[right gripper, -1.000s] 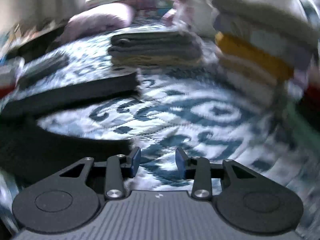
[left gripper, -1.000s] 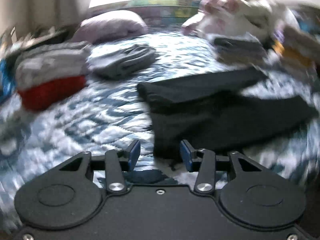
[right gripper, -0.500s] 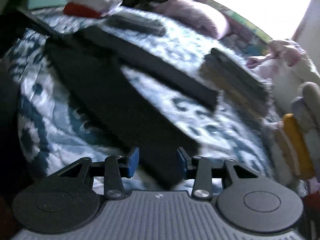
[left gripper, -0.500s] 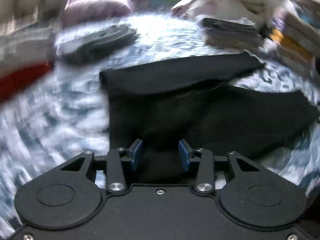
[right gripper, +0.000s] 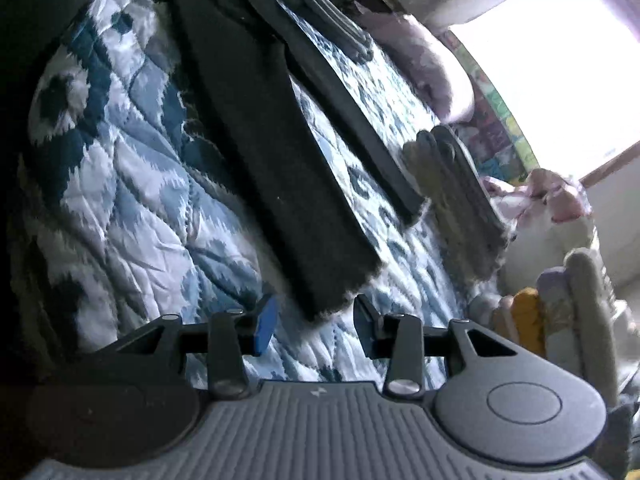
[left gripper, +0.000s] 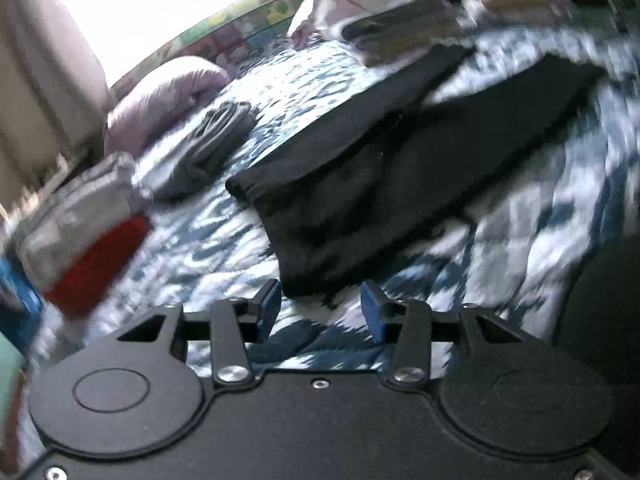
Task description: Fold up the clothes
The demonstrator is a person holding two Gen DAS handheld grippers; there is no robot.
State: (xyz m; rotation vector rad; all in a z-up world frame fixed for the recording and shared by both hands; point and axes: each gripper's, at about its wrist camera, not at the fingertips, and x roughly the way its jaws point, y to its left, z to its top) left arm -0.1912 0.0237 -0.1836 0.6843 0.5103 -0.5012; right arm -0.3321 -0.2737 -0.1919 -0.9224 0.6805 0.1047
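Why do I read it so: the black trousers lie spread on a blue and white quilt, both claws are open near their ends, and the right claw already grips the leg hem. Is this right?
One point is wrong. In the right wrist view the right claw is open and holds nothing; the leg hem of the black trousers lies just ahead of its fingertips, ungripped. The rest stands: the trousers lie spread on the blue and white quilt, and the left claw is open too.

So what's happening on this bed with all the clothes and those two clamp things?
A person is folding laundry with a handheld gripper in each hand. A pair of black trousers lies spread on the blue-and-white quilt, not yet folded. The left gripper is at the waist end and the right gripper at a leg hem; both are open and hold nothing. Stacks of folded clothes sit around the edges.
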